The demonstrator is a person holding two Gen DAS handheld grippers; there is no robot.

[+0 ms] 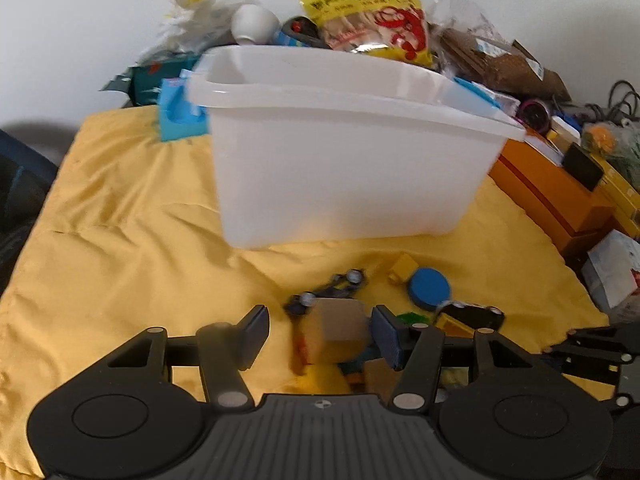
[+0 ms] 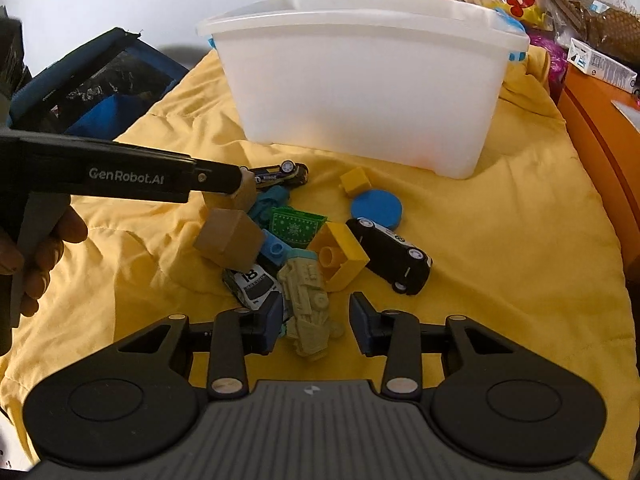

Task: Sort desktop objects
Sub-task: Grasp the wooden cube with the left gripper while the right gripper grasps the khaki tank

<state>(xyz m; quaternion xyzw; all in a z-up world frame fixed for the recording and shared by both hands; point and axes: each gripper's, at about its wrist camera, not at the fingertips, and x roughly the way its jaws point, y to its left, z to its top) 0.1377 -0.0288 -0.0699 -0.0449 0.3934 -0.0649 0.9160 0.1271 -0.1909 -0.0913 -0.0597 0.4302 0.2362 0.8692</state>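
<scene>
Small toys lie in a heap on a yellow cloth (image 2: 500, 208) in front of a white plastic bin (image 2: 360, 92) (image 1: 340, 168). My right gripper (image 2: 316, 324) straddles a beige toy truck (image 2: 310, 304); its jaws are closing in, the left pad at the truck's side, a sliver of cloth showing by the right pad. My left gripper (image 1: 320, 336) is open around a tan wooden block (image 1: 340, 332), which sits nearer the right pad. A black toy car (image 2: 392, 256), yellow brick (image 2: 340, 256), blue disc (image 2: 376, 208) and green piece (image 2: 294, 226) lie close by.
An orange box (image 1: 552, 196) borders the cloth on the right. Snack bags (image 1: 368, 16) and other clutter pile up behind the bin. A dark blue bag (image 2: 100, 80) lies off the cloth's left edge. A person's hand (image 2: 40, 248) holds the left gripper's handle.
</scene>
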